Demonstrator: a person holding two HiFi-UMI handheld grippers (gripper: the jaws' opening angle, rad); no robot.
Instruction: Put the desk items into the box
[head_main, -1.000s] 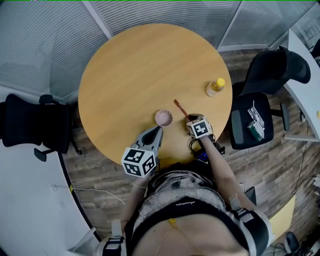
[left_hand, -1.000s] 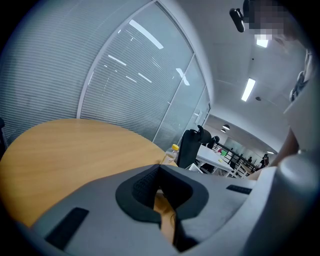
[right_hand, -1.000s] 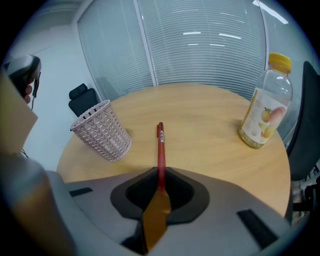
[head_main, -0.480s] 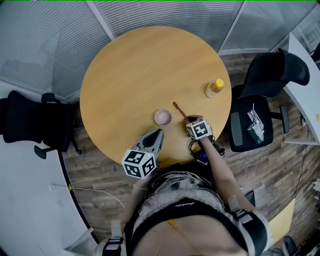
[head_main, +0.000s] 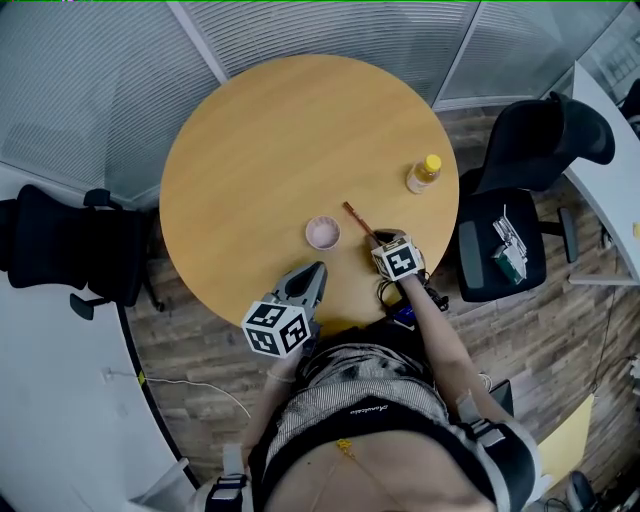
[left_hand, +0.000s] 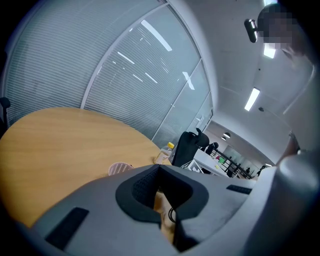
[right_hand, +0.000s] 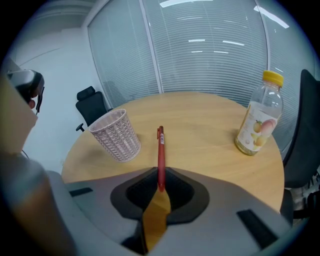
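On the round wooden table (head_main: 250, 150) lies a red pen (head_main: 357, 219), and my right gripper (head_main: 383, 241) is shut on its near end. In the right gripper view the pen (right_hand: 160, 150) runs straight out from between the jaws (right_hand: 159, 192) towards the far edge. A pink woven cup (head_main: 322, 233) stands upright just left of the pen, also seen as cup (right_hand: 116, 135). My left gripper (head_main: 315, 272) hovers at the near table edge, pointing at the cup (left_hand: 120, 168), jaws shut with nothing in them (left_hand: 162, 200).
A yellow-capped juice bottle (head_main: 424, 174) stands near the right rim, to the right of the pen (right_hand: 257, 120). A black office chair (head_main: 520, 200) with small items on its seat is to the right; another black chair (head_main: 60, 250) is left. Cables (head_main: 400, 305) hang below my right wrist.
My left gripper has drawn back a little from the pink cup towards the near table edge. The right gripper and the pen have kept still.
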